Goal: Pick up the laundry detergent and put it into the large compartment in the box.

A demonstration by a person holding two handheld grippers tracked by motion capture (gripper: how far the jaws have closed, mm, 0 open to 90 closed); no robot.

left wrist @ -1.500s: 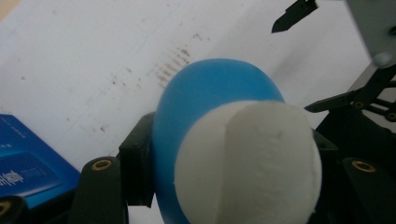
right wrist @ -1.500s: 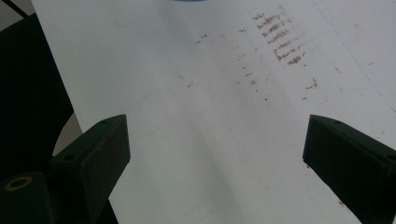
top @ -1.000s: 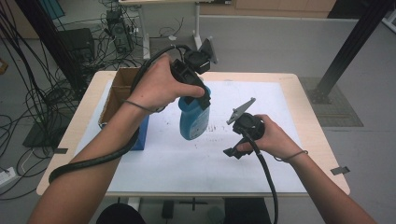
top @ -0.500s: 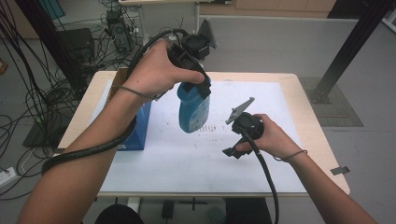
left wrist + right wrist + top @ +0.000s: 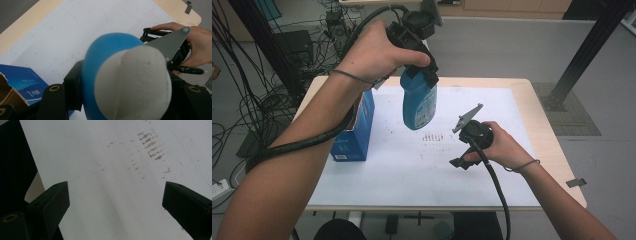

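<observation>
The left claw (image 5: 424, 75) has risen since the earlier frame, gripping the blue bottle (image 5: 418, 102) by its neck, hanging clear above the tabletop (image 5: 532, 95). The right claw (image 5: 460, 162) waits below, jaws wide and empty. Lift steadily, keeping the bottle upright.

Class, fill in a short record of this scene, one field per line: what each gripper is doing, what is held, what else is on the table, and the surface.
Left gripper: shut on the blue bottle, held in the air above the table
Blue bottle: hangs base down, white cap at the jaws
Right gripper: open, nothing between the jaws, low over the white sheet
Blue box: stands at the table's left side, top flap open
White sheet: covers the table, small brown marks near the middle
</observation>
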